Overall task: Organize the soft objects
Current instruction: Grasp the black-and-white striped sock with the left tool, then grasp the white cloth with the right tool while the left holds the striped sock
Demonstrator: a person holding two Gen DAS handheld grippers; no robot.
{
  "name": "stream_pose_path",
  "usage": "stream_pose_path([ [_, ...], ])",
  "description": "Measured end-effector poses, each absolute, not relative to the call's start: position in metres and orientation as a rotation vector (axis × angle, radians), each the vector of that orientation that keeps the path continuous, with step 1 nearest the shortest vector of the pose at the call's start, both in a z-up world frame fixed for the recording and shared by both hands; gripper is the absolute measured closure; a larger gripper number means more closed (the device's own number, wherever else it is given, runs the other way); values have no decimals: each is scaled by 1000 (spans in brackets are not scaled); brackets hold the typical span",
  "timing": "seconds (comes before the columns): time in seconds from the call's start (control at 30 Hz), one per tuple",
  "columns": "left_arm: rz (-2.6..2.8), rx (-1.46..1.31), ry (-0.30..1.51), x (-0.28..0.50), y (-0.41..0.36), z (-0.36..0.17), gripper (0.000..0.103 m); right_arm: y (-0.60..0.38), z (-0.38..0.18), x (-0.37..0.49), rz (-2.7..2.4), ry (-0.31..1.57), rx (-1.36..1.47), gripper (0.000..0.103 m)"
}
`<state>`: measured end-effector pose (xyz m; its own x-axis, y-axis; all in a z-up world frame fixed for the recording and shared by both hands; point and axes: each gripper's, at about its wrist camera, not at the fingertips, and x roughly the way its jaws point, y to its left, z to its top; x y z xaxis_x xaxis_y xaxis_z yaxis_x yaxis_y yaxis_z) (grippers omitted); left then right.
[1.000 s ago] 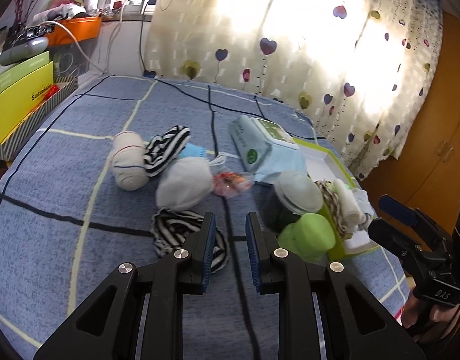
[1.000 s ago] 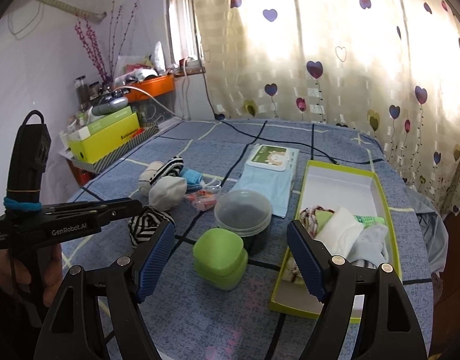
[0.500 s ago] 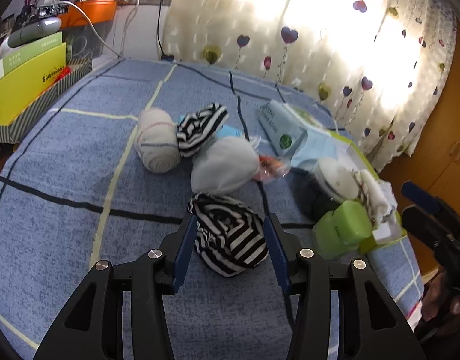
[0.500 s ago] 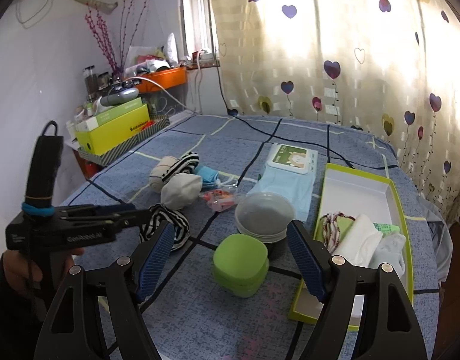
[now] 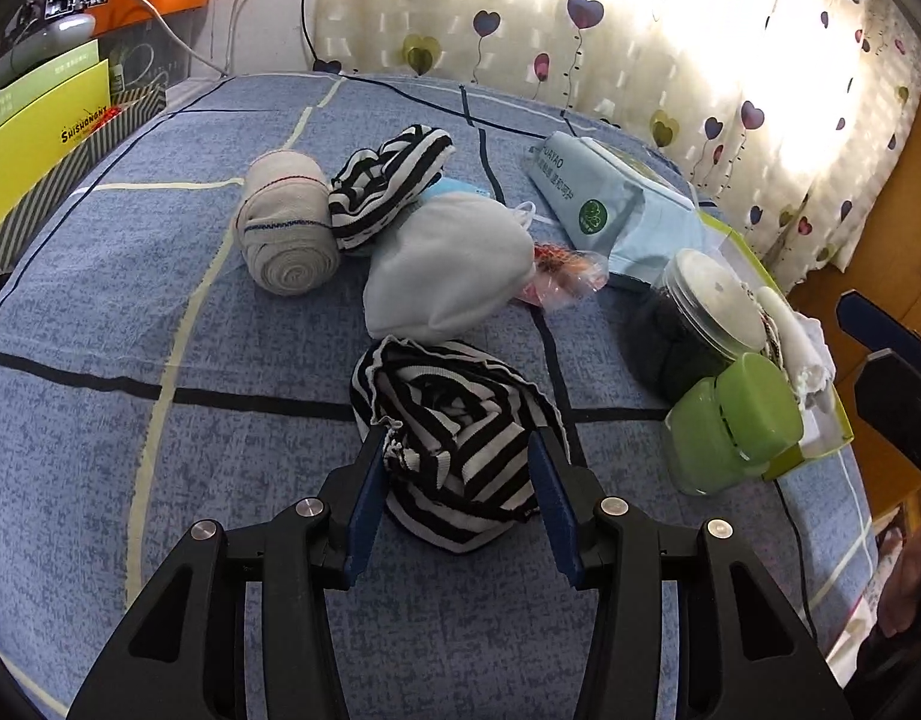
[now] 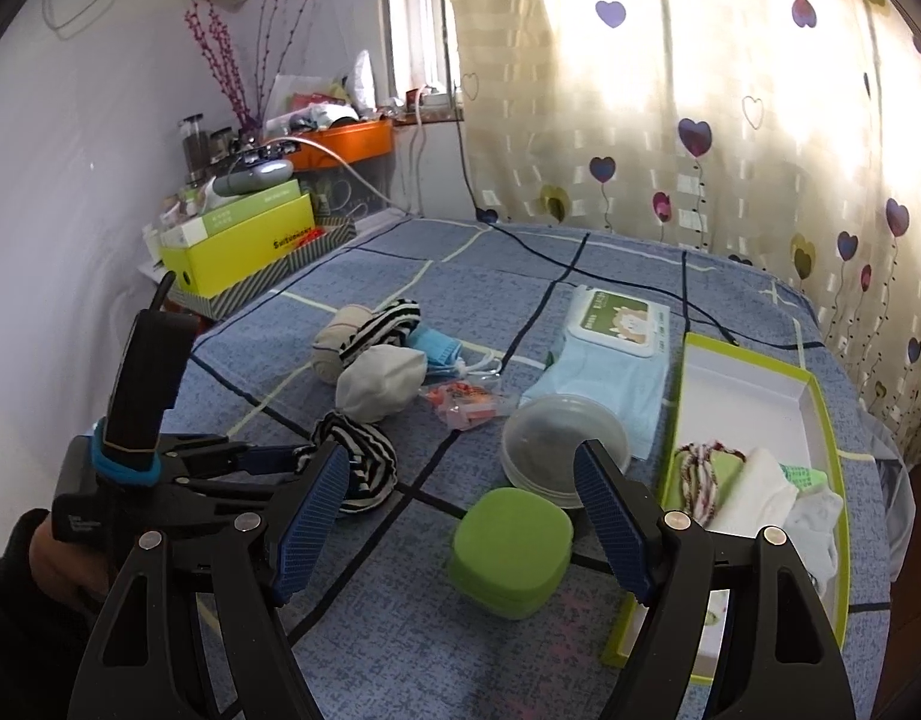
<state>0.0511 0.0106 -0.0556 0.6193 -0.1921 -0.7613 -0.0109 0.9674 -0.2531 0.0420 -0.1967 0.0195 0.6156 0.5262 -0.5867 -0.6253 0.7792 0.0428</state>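
- The striped sock bundle lies on the blue bedspread, just in front of the grey sock ball.
- My left gripper has just spread its jaws; they straddle the bundle, not yet pinching.
- I should sink lower and close around its thick middle, not a loose cuff.
- My right gripper hangs wide and empty near the green tray.

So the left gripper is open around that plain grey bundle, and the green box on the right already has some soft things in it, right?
Not quite. In the left wrist view the open left gripper straddles the black-and-white striped bundle, not a plain grey one. The green box does hold soft things.
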Motion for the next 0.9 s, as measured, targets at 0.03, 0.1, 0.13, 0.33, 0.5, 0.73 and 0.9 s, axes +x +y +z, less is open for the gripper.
stream_pose_path([
  [0.03,-104,-241,897,51,11,-56,55,-195,20,42,669,615,-178,25],
  [0.1,-100,-234,892,51,10,-56,56,-192,21,41,669,613,-185,25],
  [0.13,-94,-226,891,51,10,-56,60,-190,22,41,667,614,-186,25],
  [0.33,-68,-224,882,47,22,-55,87,-182,20,46,653,636,-186,25],
  [0.5,-47,-245,850,40,38,-50,90,-161,13,57,663,675,-187,25],
  [0.73,12,-289,817,35,69,-48,90,-121,-2,73,696,730,-213,25],
  [0.9,26,-319,814,34,87,-50,90,-91,-16,87,702,778,-234,25],
])
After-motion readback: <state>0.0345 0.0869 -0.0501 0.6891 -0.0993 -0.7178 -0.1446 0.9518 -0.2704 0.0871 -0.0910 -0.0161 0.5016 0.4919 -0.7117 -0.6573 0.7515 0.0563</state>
